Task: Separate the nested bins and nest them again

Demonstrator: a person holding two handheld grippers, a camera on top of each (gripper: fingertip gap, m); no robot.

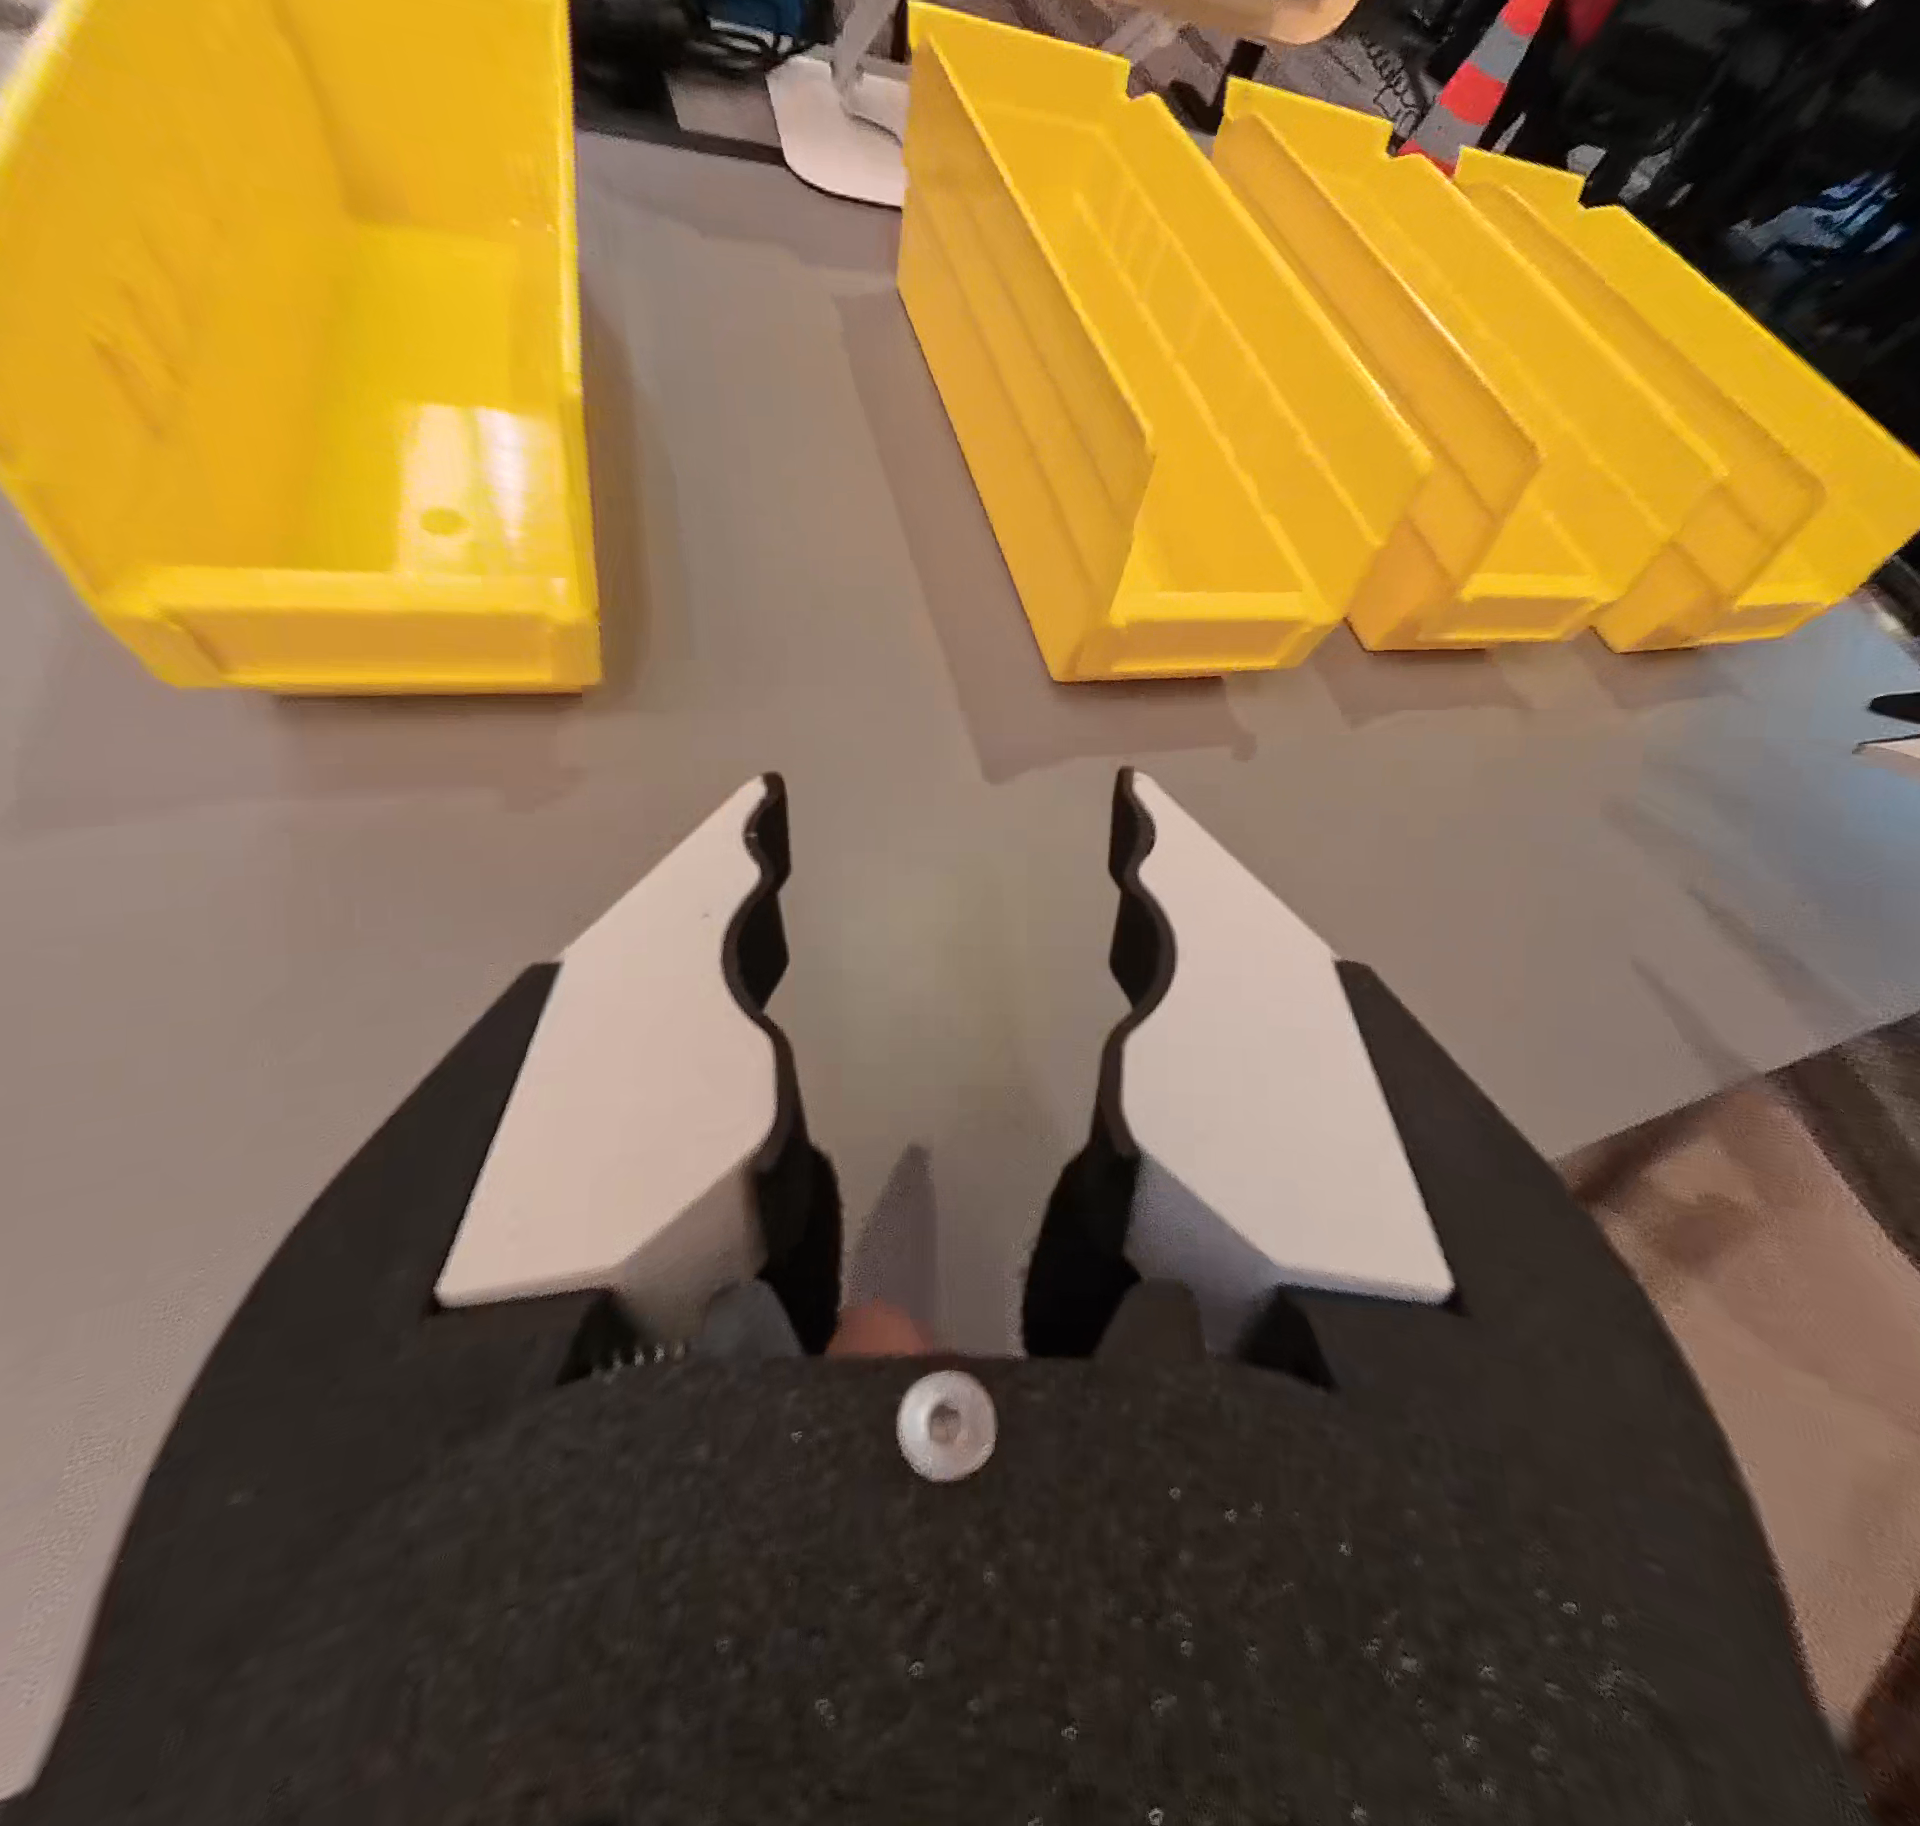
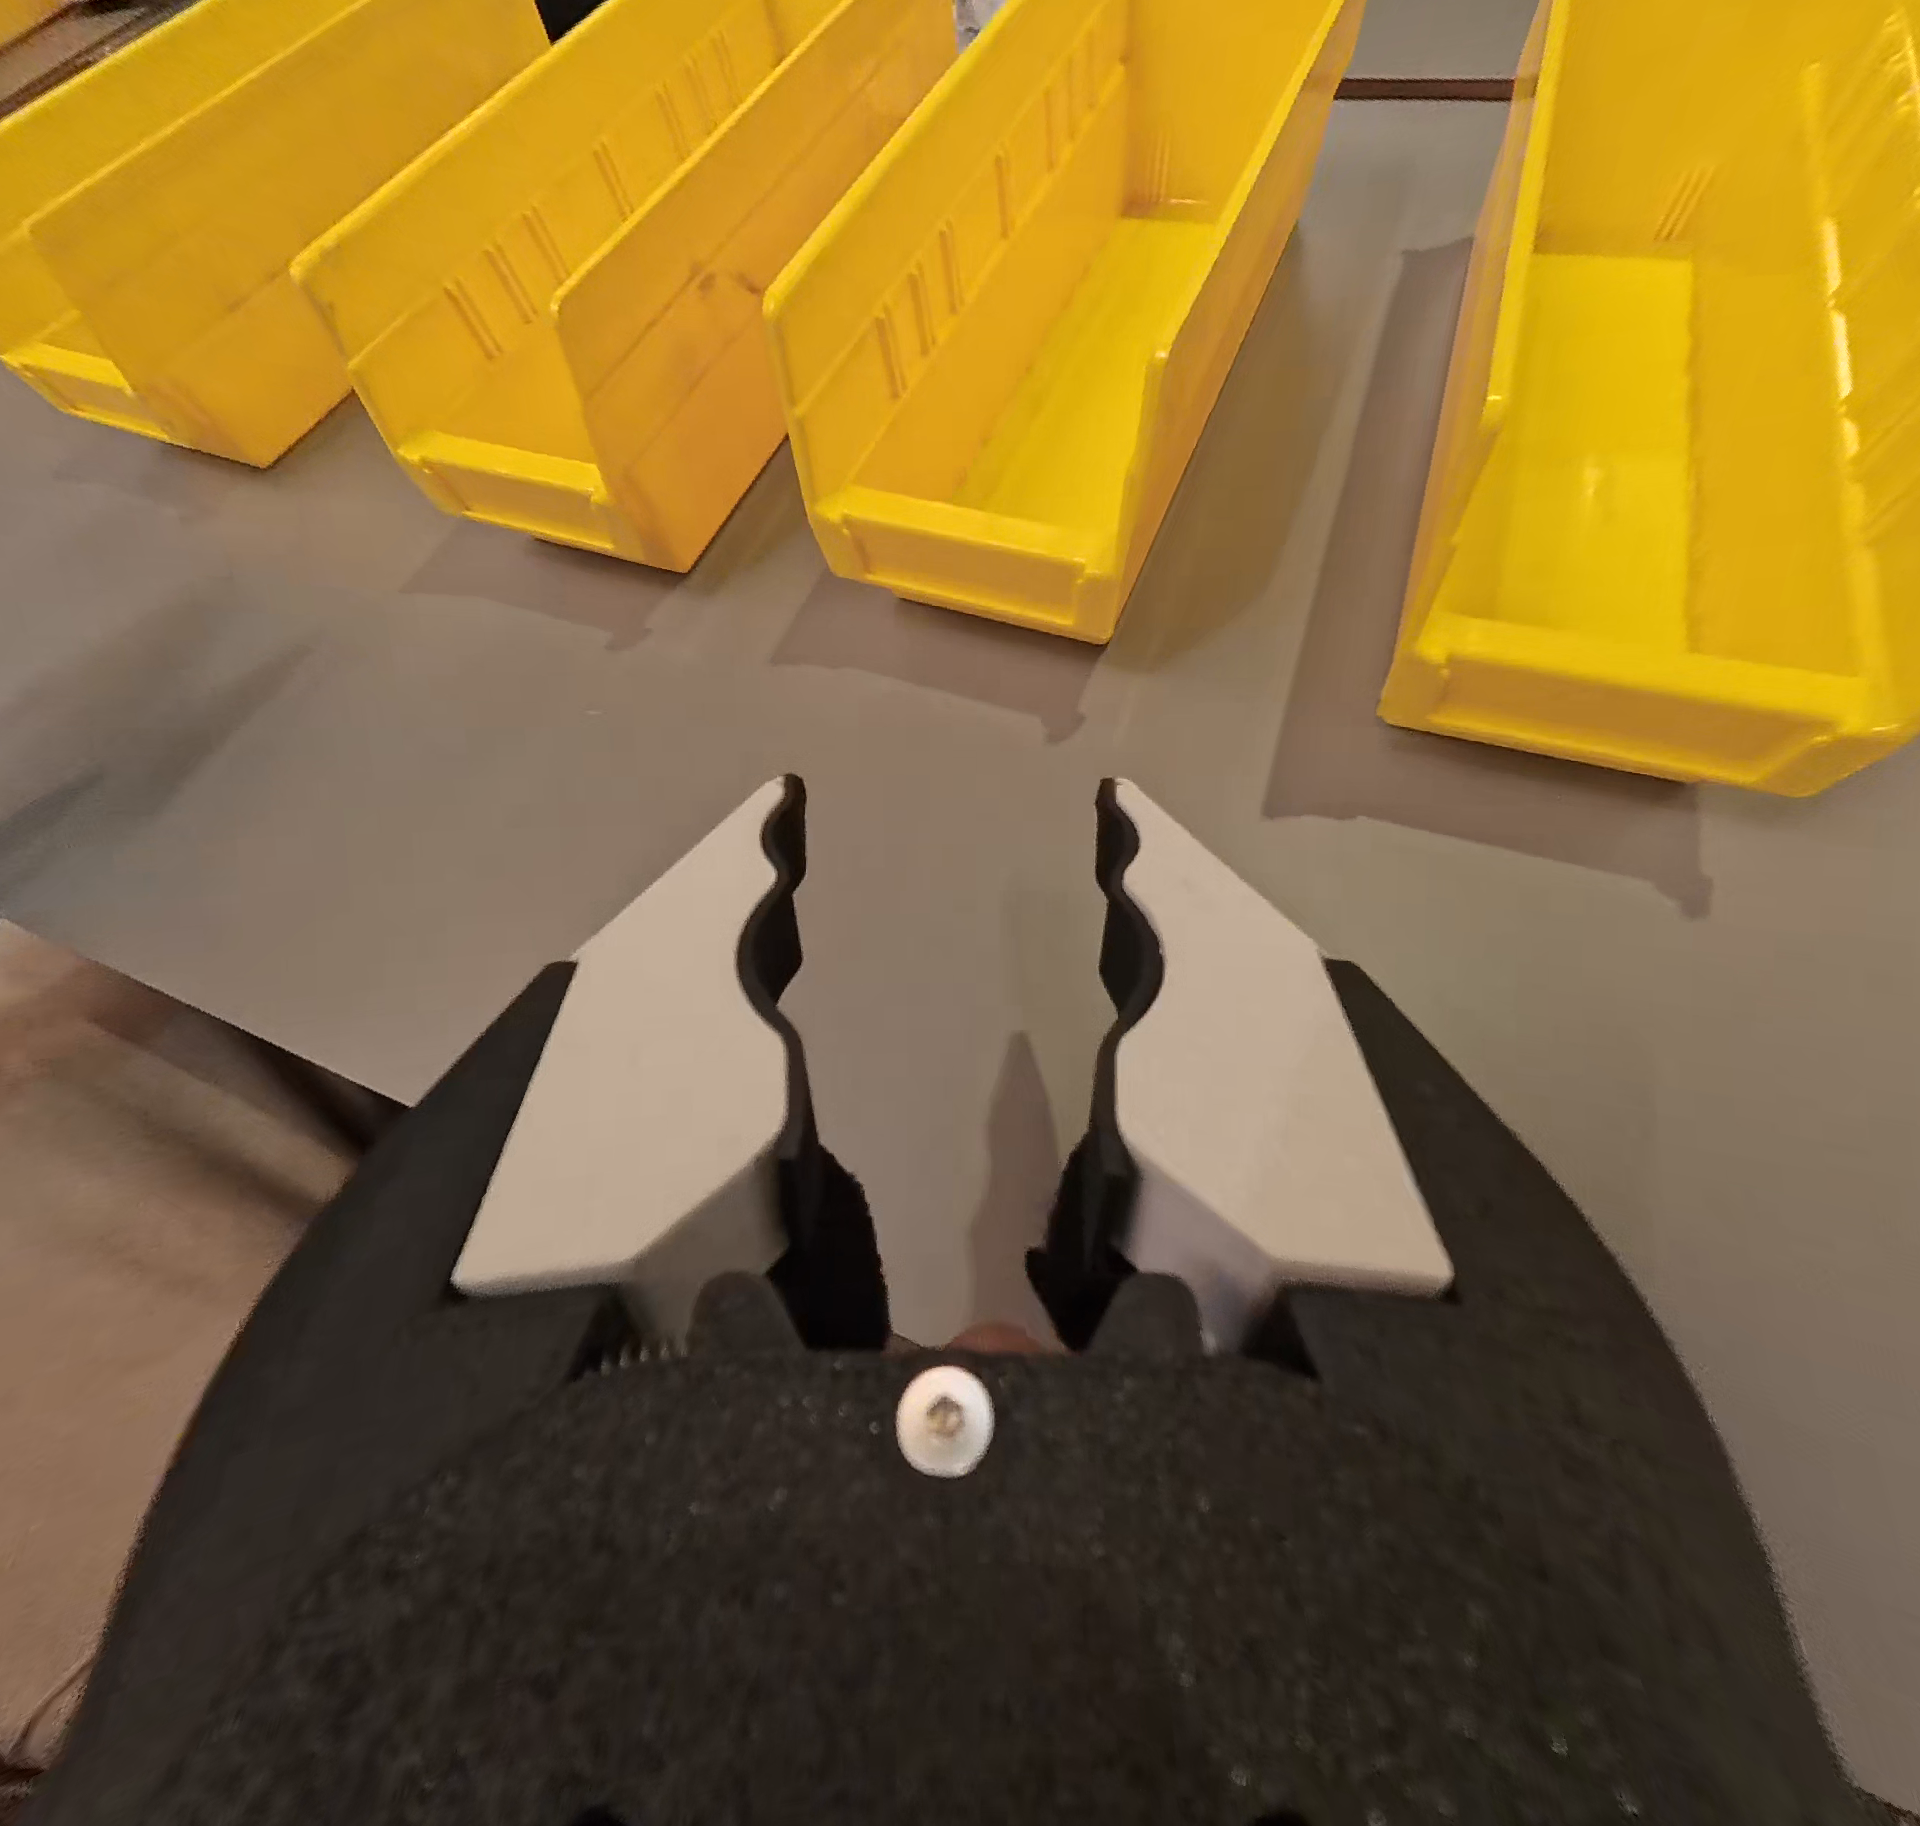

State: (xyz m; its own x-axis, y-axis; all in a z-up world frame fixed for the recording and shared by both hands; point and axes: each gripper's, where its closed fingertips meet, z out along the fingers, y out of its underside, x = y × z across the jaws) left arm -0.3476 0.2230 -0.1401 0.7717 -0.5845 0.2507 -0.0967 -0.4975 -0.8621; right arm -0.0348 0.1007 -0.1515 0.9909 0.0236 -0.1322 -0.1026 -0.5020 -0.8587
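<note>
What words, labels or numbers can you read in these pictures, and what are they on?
None can be read.
Raised marks on the inner wall of the left-hand yellow bin: too blurred to make out.
The three other yellow bins and the grey table: no writing shows.

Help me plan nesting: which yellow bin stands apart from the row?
The bin farthest right in the right wrist view; a wide gap separates it, while the others crowd together.

left bin (image 1: pixel 291 342) cropped by edge; rightmost bin (image 2: pixel 1662 426) cropped

Yellow bins (image 2: pixel 997 342) on a grey table (image 2: pixel 520 789); black-and-white gripper (image 2: pixel 951 800)
</note>
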